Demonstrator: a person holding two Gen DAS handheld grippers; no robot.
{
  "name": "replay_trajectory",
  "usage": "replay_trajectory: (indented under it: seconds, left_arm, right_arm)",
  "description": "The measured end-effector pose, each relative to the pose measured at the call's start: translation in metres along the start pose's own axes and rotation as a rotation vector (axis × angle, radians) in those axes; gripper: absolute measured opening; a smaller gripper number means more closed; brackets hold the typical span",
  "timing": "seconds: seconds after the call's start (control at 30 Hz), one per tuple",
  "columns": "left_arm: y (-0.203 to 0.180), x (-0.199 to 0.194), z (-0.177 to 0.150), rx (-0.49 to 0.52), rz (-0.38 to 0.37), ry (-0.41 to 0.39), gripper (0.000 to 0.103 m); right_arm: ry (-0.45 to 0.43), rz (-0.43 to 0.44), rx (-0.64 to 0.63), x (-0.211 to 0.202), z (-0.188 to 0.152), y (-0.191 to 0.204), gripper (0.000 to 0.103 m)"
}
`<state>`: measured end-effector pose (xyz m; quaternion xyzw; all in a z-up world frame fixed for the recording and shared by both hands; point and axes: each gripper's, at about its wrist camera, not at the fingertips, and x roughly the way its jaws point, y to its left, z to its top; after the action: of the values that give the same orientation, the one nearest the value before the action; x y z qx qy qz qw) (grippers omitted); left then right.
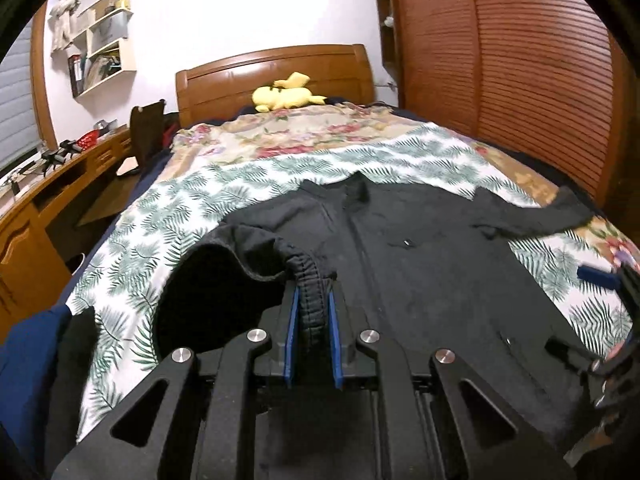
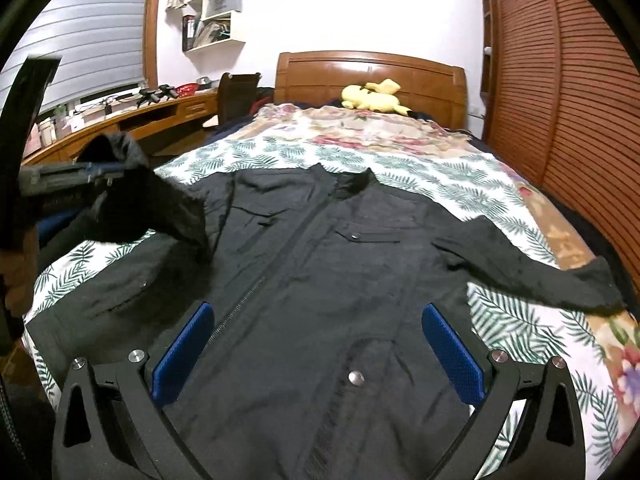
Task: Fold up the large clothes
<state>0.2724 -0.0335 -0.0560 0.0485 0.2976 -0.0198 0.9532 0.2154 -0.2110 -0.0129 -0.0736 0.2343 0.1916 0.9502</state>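
The bed [image 2: 532, 208], under a palm-leaf sheet [image 2: 460, 184] and a floral blanket [image 2: 380, 128], fills both views from 12 to 6 o'clock. A black jacket [image 2: 340, 264] lies front-up across the sheet, collar toward the headboard [image 2: 372, 68] at 12 o'clock and zipper running down the middle. Its sleeve at 3 o'clock [image 2: 532, 264] lies spread flat on the sheet. The other sleeve's ribbed cuff [image 1: 310, 296] is clamped between the blue pads of the left gripper [image 1: 312, 304] and lifted off the bed at 9 o'clock of the right view. The right gripper [image 2: 318, 344] hovers over the jacket's lower front, its jaws wide with nothing between them. A yellow plush toy [image 2: 374, 98] sits by the headboard.

Risks, as I judge them: the pinch holds only the cuff's edge, so a quick pull could slip it free. With the body unpinned, dragging the sleeve across could shift or bunch the jacket and skew the fold.
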Motion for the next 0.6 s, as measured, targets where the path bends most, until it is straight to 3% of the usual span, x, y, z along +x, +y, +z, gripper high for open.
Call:
replay_trajectory:
  seconds: [0.17,0.27,0.33,0.37,0.6]
  left_arm:
    - [-0.017,-0.005,-0.019,0.025,-0.001,0.001,0.015]
    - [-0.017,-0.007,-0.032,0.007,-0.018,0.005,0.024]
    - [-0.014,-0.01,-0.041,-0.012,-0.029,-0.002,0.042]
    - [-0.013,-0.012,-0.046,-0.019,-0.029,-0.009,0.044]
    - [-0.002,-0.024,-0.059,0.002,-0.047,-0.018,0.045]
  right_arm:
    - [0.02,0.001,0.027,-0.006,-0.01,0.0,0.103]
    - [0.03,0.012,0.038,0.001,-0.001,-0.001,0.103]
    - [0.029,0.02,0.041,0.003,0.005,-0.006,0.103]
    - [0.031,0.025,0.043,0.005,0.006,-0.004,0.103]
    - [0.071,0.061,0.04,0.034,0.011,0.015,0.103]
